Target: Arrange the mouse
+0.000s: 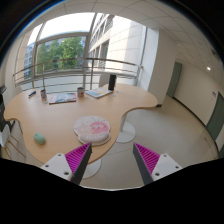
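Observation:
My gripper [112,150] is open and holds nothing; its two fingers with magenta pads [79,158] stand wide apart, high above the near end of a curved wooden table [60,118]. A small green rounded object [39,138], possibly the mouse, lies on the table well to the left of the fingers. A round pink and white container [92,126] stands on the table just ahead of the left finger. I cannot make out any other mouse.
A grey round mat [125,132] lies at the table's edge ahead of the fingers, another [91,166] by the left finger. Flat devices [62,97] and a dark upright object [112,82] sit at the far end. Grey floor [170,125] lies to the right.

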`<control>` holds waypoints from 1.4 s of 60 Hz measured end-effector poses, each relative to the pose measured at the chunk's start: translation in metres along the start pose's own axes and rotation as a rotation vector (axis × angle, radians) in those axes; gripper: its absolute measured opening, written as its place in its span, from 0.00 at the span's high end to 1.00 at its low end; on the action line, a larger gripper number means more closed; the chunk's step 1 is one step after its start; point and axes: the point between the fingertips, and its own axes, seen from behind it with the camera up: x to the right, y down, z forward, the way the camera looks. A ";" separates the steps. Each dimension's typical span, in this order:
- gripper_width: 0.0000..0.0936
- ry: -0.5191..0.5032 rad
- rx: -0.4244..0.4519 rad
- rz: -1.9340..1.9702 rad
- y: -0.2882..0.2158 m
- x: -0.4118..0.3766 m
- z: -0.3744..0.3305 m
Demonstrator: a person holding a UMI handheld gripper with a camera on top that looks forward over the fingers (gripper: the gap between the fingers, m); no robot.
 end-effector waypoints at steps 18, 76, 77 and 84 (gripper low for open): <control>0.09 0.033 -0.081 -0.014 0.065 -0.054 -0.022; 0.25 -0.513 -0.128 -0.226 0.052 -0.436 0.196; 0.29 -0.510 -0.126 -0.229 0.049 -0.436 0.198; 0.47 -0.506 -0.103 -0.223 0.045 -0.439 0.201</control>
